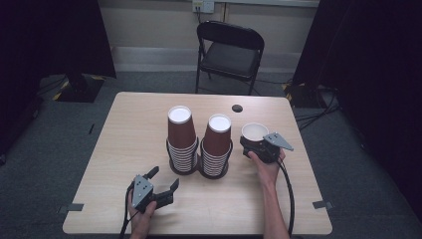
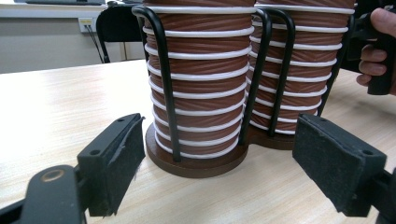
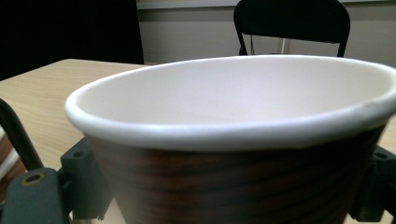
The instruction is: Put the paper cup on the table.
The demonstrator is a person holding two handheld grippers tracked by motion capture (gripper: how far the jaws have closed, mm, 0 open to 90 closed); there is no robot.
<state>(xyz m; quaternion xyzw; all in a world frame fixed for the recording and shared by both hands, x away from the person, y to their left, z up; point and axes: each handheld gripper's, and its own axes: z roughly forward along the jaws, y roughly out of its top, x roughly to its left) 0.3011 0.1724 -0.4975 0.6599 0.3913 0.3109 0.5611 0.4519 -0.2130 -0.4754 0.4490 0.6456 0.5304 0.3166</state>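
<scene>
right gripper (image 1: 259, 144): clamped on cup (image 1: 254, 132), mouth up, at 3 o'clock of stacks (image 1: 199, 142), likely just pulled or about to nest
left gripper (image 1: 161, 184): wide open, empty, at 7 o'clock of stacks, aimed at rack (image 2: 196, 161)
table (image 1: 129, 129): pale wood
room: chair (image 1: 230, 50) at 12, grey carpet

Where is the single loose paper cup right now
In the high view the loose cup sits upright, mouth up, between the jaws of the right gripper, just right of the right-hand cup stack and apart from it.
</scene>
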